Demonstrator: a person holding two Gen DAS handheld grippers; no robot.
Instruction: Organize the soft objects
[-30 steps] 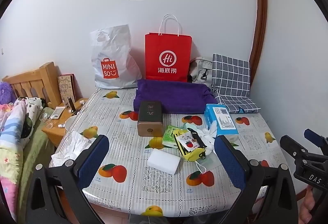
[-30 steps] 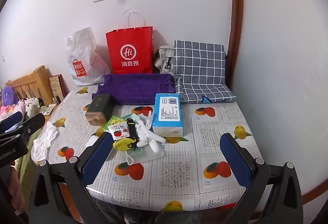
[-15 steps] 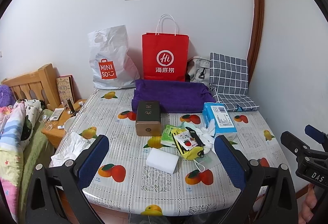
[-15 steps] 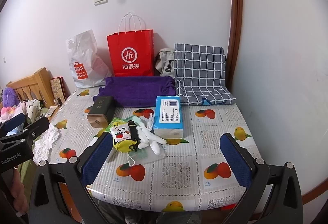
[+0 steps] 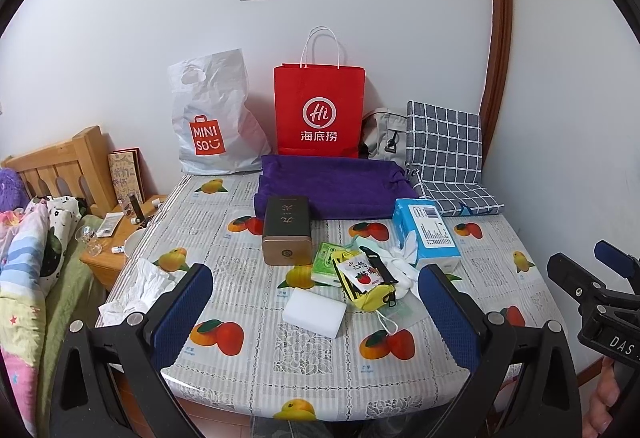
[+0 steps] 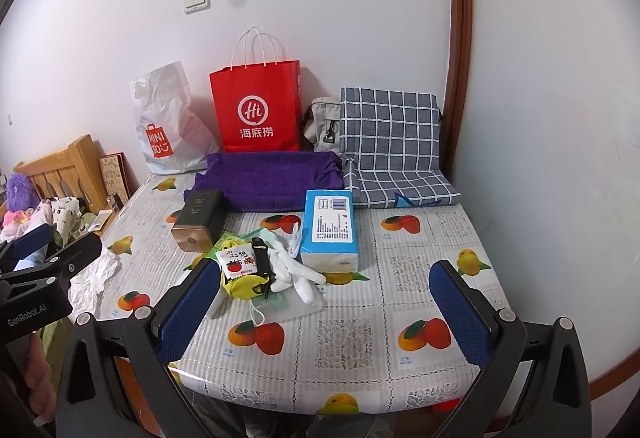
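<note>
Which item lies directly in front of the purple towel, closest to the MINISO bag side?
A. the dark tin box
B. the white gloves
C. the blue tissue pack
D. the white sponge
A. The dark tin box sits against the front edge of the purple towel, on its left part; the blue tissue pack is at the towel's right end.

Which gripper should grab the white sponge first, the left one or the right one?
Probably left. The white sponge lies in plain view between the open left gripper's fingers. From the right gripper, also open, the sponge is mostly hidden behind its left finger, off to the side.
</note>
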